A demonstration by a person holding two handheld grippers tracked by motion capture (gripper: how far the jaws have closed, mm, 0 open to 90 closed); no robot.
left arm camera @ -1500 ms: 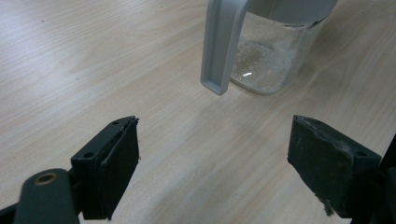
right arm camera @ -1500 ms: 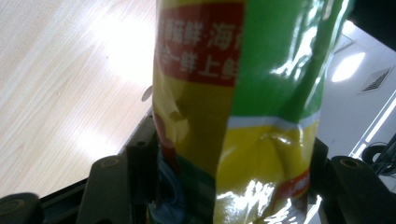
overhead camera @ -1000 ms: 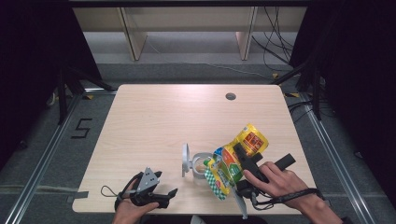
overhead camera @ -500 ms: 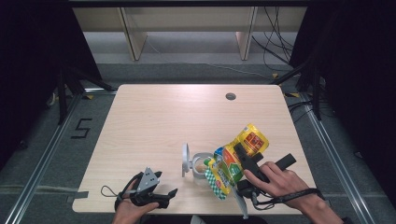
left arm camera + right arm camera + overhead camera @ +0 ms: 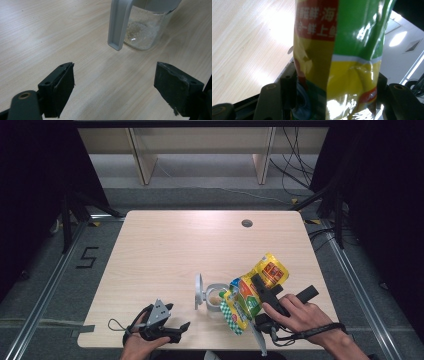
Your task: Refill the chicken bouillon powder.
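Pale wood-grain tabletop [image 5: 165, 250], smooth, faint sheen. Yellow-green-red foil packet [image 5: 342, 50], glossy, crinkled, strong highlights. Clear plastic jar [image 5: 147, 32], see-through and smooth, grainy pale powder inside; its grey flip lid [image 5: 118, 23] is matt plastic. Black gripper pads [image 5: 63, 87] are matt, rubbery, scuffed at edges.

Tilted yellow-green pouch [image 5: 252, 287] over jar [image 5: 216, 296]

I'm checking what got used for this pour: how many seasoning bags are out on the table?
1. The yellow-green bag is clamped in the right gripper, tilted over the clear container near the table's front edge. None other shows; one behind it could be hidden.
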